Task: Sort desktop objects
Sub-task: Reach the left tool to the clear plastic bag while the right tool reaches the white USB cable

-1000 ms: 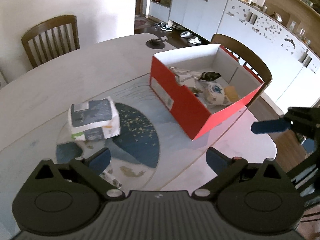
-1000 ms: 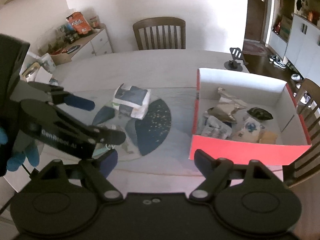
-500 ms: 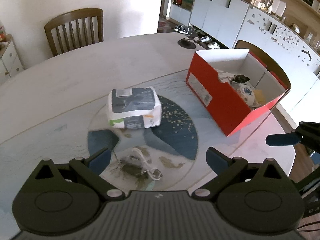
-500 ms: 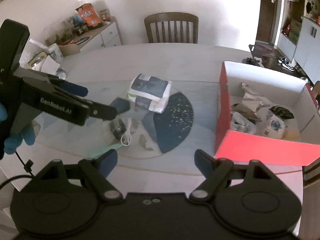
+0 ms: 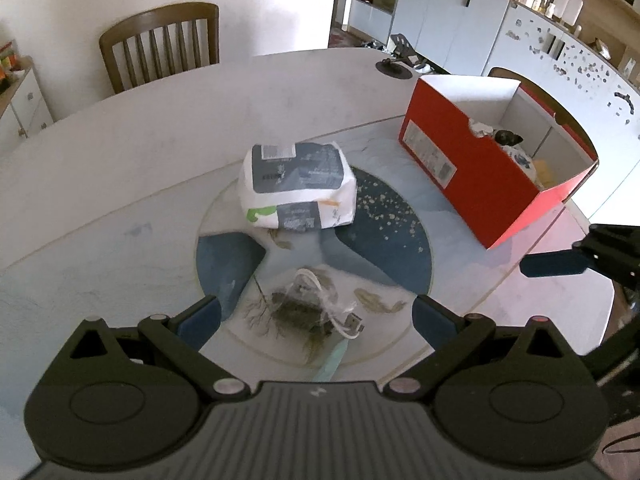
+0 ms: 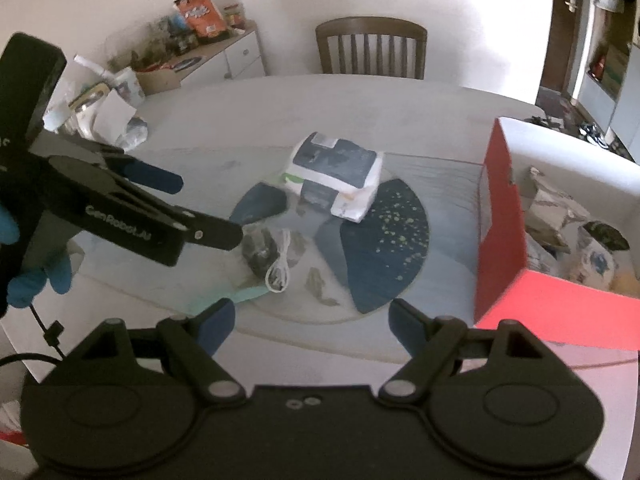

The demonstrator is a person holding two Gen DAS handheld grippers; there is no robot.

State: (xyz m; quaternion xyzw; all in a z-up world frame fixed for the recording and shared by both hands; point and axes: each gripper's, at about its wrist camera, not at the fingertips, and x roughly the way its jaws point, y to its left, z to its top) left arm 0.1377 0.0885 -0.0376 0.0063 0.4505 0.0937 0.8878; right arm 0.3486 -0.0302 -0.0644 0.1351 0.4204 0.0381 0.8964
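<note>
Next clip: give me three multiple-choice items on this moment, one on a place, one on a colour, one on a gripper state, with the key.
1. Where does the white cable lie?
A. in the box
B. on the mat, before the left gripper
C. on the chair

2. What colour is the box outside?
A. red
B. green
C. black

3. How is the right gripper?
A. shut on the cable
B. shut on the tissue pack
C. open, holding nothing

Key: 1 B, the cable rests between the left fingers' line of sight; 2 A, red walls; 3 C, fingers spread apart, nothing between.
</note>
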